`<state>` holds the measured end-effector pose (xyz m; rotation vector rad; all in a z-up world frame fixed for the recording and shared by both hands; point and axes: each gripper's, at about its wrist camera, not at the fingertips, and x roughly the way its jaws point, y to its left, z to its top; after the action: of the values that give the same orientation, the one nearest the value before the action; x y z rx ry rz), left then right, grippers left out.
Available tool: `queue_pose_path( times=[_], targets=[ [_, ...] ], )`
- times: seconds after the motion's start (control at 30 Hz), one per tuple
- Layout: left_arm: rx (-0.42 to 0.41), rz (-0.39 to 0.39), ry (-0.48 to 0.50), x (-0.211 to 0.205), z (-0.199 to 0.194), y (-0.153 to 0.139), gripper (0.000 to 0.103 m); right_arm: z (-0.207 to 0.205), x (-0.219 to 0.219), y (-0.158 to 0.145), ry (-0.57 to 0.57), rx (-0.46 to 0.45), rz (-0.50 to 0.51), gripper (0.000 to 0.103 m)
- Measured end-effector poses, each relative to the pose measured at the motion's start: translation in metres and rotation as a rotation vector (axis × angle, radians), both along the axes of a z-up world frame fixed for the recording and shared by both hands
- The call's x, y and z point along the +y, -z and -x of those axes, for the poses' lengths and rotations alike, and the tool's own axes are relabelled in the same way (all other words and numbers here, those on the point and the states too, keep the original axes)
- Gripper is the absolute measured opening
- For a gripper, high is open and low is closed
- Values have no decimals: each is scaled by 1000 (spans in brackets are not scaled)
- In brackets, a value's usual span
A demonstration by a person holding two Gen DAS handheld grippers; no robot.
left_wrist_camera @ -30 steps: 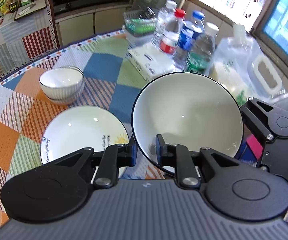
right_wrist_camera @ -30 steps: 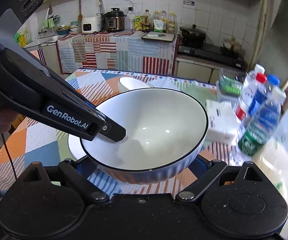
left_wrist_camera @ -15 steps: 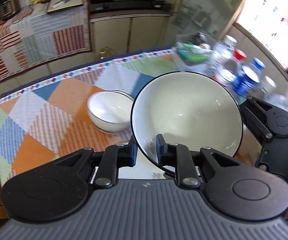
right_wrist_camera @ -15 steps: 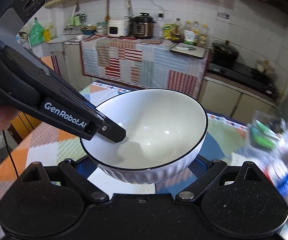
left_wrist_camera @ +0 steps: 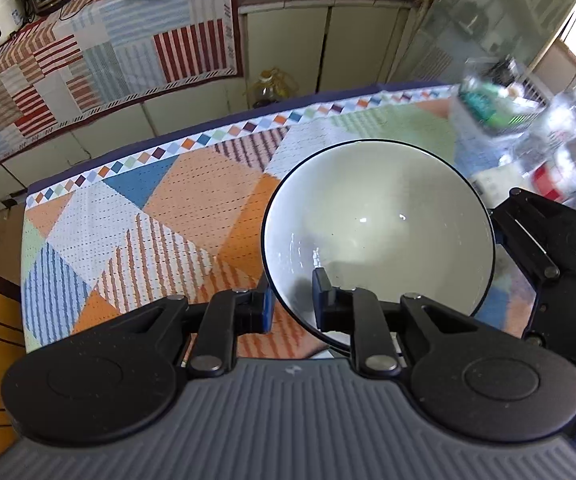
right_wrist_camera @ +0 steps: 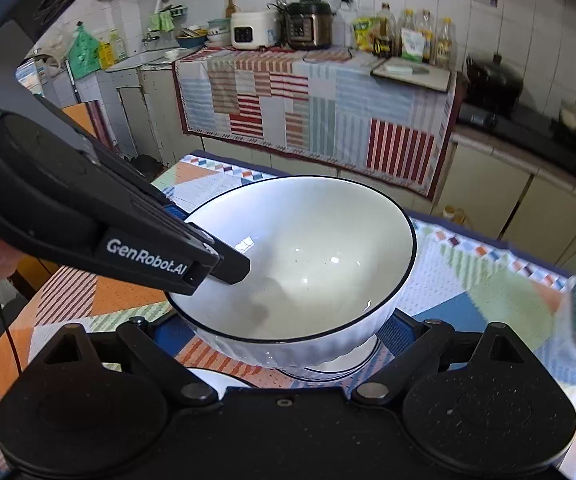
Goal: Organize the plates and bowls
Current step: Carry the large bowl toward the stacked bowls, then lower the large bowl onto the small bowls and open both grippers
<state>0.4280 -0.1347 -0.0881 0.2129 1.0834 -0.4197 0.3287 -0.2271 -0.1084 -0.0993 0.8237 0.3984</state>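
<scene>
Above tablecloth (left_wrist_camera: pixel 176 216), both claws clamp bowl (left_wrist_camera: pixel 375 220).

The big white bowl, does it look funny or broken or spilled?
Not broken or spilled. The big white bowl is empty and whole, but it hangs tilted in the air above the tablecloth. The left claw pinches its rim while the right claw hugs its sides.

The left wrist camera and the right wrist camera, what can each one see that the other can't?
Only the left wrist view shows the left gripper pinching the bowl's rim, one finger inside and one outside.

Only the right wrist view shows the right gripper's fingers spread around the bowl's underside, plus the sink and a plate edge below.

Both show the bowl, the tablecloth and the cookers.
</scene>
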Motion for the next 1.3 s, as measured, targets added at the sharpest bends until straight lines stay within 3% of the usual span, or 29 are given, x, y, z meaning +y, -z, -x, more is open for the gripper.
queue_pose_path(
  times=[0.23, 0.37, 0.57, 0.9, 1.03, 1.2, 1.3],
  targets=[
    [28, -85, 25, -9, -18, 25, 17, -19, 3, 34, 57, 54, -24, 96],
    [39, -68, 8, -5, -26, 35, 17, -29, 0, 45, 83, 89, -77, 96],
    [41, -100, 0, -10, -24, 55, 17, -32, 6, 58, 66, 121, -23, 96],
    [5, -61, -42, -5, -22, 69, 18, -41, 15, 62, 48, 132, 94, 96],
    [-29, -19, -65, 3, -18, 70, 18, -42, 17, 59, 30, 153, 127, 95],
    [-34, 33, -71, 11, -16, 65, 19, -33, 22, 56, 59, 115, 204, 97],
    [-46, 69, -79, 17, -11, 62, 21, -28, 14, 59, 84, 108, 193, 97]
  ],
)
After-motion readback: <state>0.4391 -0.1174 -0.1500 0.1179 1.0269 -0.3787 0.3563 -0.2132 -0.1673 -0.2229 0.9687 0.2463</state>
